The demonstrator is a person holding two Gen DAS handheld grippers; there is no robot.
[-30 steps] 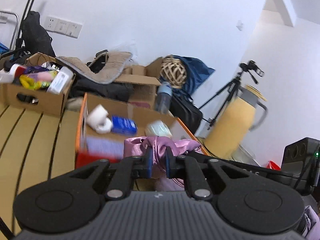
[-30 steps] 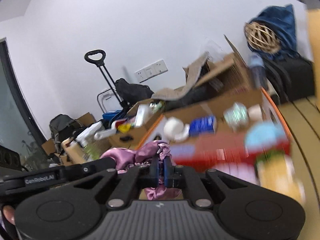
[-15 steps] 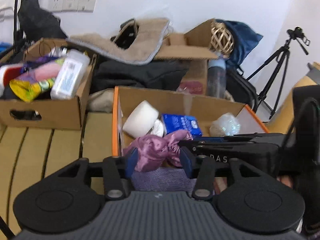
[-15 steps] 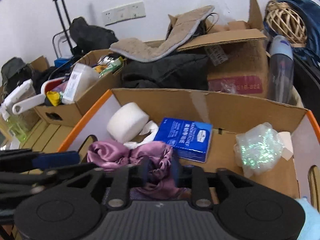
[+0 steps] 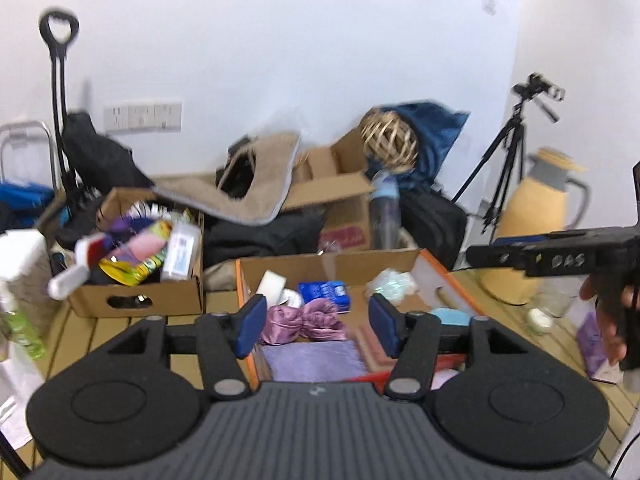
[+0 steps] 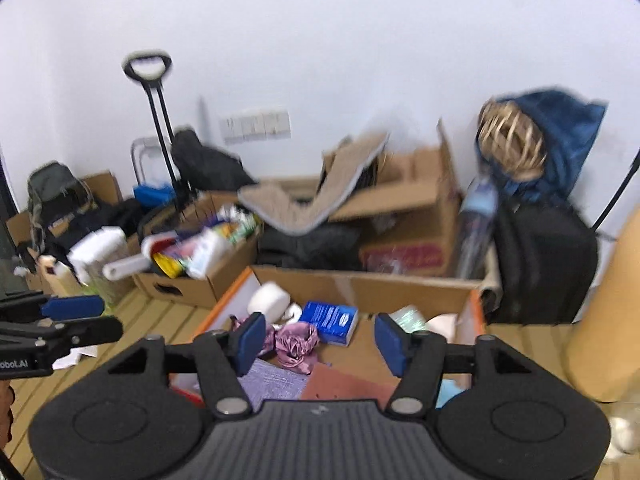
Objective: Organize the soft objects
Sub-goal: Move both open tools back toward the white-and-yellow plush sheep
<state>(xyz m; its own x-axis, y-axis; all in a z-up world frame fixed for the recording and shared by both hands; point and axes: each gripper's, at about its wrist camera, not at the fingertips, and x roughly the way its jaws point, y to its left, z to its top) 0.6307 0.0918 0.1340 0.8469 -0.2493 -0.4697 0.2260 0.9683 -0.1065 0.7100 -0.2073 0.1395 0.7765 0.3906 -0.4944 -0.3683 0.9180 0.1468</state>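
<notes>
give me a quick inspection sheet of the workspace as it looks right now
surface: slatted wooden floor
job's things: pink satin cloth lies loose in the orange-edged box, on a purple towel
clutter: tissue roll, blue packet, full cardboard box
grippers: left gripper and right gripper both open, empty
cables: nothing seen
surroundings: white wall, tripod, yellow jug

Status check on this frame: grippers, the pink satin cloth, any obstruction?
Left gripper open, empty. Right gripper open, empty. Pink satin cloth lies in the orange-edged box. Nothing blocking.
</notes>
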